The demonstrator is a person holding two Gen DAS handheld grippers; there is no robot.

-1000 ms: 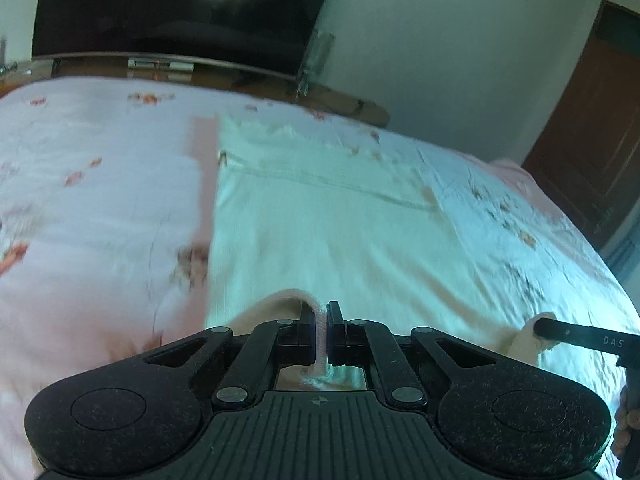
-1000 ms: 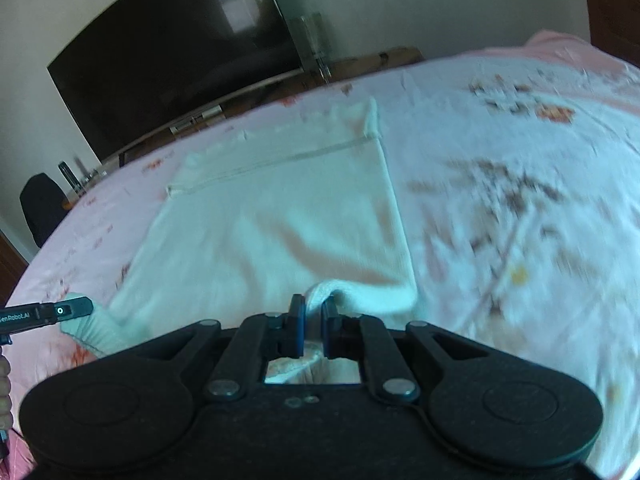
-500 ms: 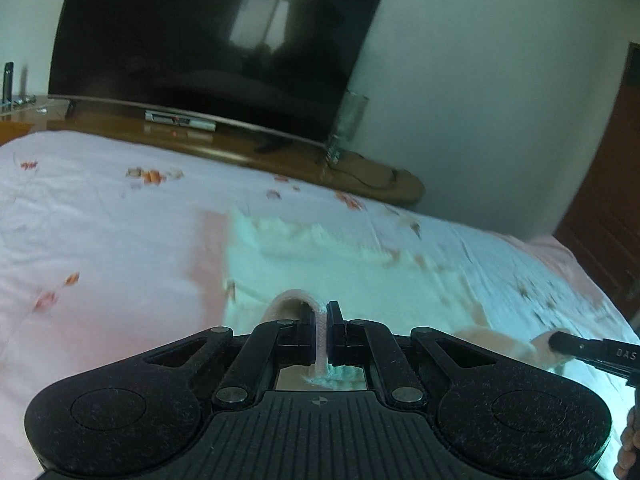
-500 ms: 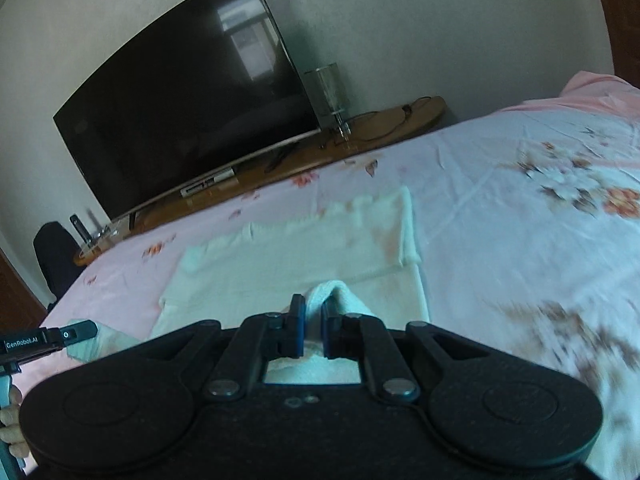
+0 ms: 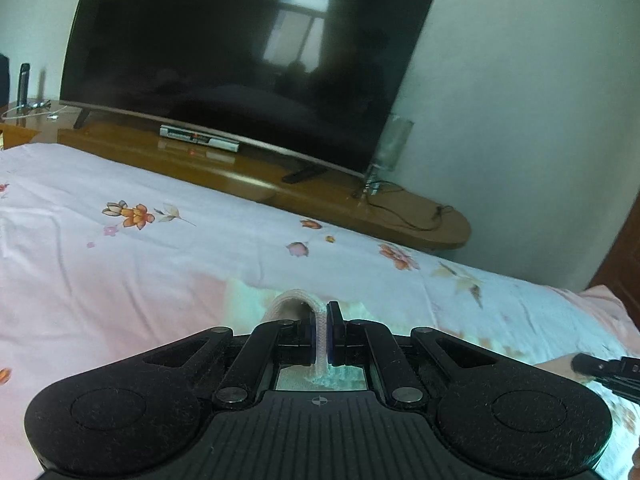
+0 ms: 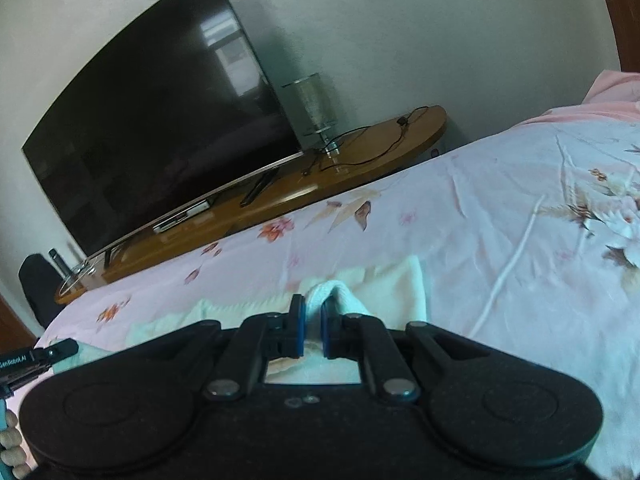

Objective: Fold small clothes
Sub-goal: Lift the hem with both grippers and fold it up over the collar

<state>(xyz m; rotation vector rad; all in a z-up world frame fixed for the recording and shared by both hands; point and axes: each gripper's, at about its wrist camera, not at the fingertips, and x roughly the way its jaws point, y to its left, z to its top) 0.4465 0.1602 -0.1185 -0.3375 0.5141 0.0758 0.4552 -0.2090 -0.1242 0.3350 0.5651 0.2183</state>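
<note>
Both claws have carried the garment (image 6: 404, 292) hem forward, left claw (image 5: 319, 334) and right claw (image 6: 311, 326) pinching it; land both corners level.

1. The place is a home bedroom: a bed (image 5: 120, 280) fills the lower part of both views, covered by a pale pink sheet printed with small flowers and leaves
2. Beyond the foot of the bed stands a long, low wooden TV stand (image 6: 280, 196) with a rounded end
3. A large dark television (image 5: 240, 64) sits on that stand, its blank screen reflecting a window
4. A slim set-top box (image 5: 199, 142) lies under the screen, a glass-shaded lamp (image 6: 314, 108) stands beside it, and loose cables (image 6: 372, 140) trail across the wood
5. Plain pale walls and part of a dark brown wooden door (image 5: 624, 248) at the right edge complete the domestic look
</note>
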